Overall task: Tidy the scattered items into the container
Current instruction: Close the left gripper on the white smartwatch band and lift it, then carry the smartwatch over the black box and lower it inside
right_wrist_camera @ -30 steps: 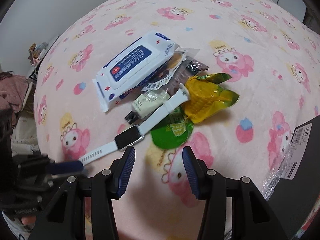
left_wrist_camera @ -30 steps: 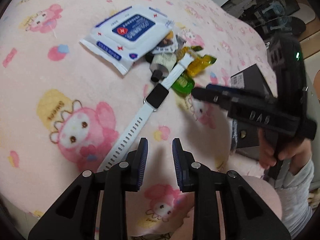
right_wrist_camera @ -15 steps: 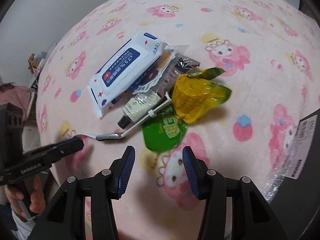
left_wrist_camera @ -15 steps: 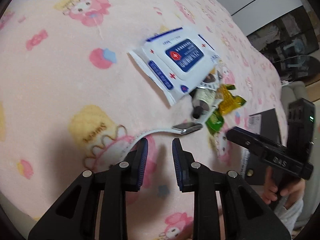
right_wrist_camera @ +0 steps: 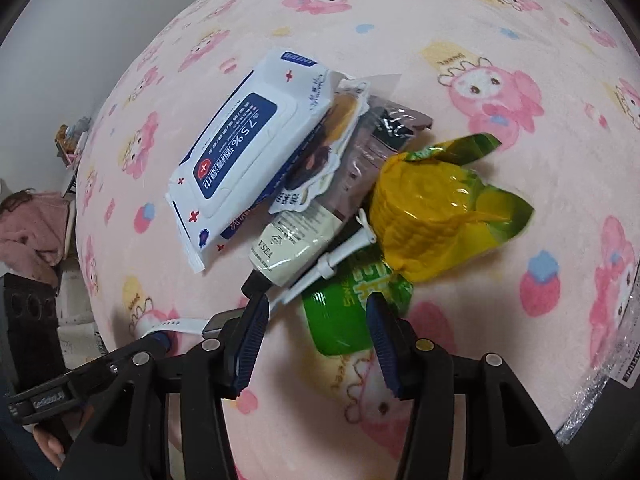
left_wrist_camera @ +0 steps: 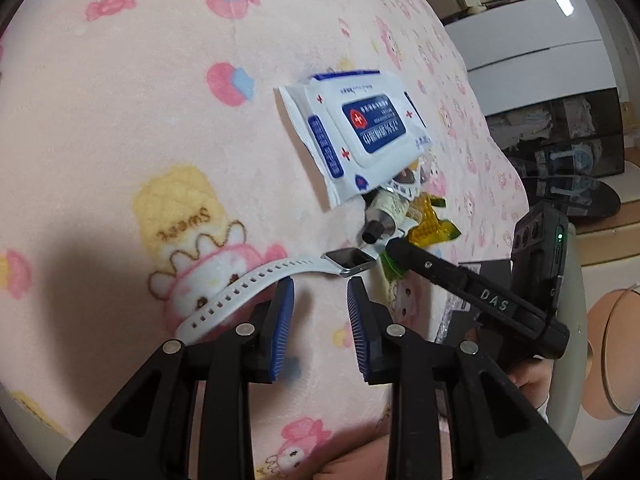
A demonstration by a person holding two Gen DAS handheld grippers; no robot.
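Pink cartoon blanket (left_wrist_camera: 120,128) fills both frames, left gripper (left_wrist_camera: 320,300) apart by the white watch (left_wrist_camera: 280,276), right gripper (right_wrist_camera: 316,320) apart above the green pouch (right_wrist_camera: 344,316)

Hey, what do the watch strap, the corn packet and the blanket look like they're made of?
Watch strap: probably silicone or rubber, matte white; it bends in a soft curve and has punched holes.
Corn packet: glossy plastic film, vacuum-tight over the cob; sharp highlights and crinkles show.
Blanket: likely plush fleece, matte and fuzzy, with a printed cartoon pattern.
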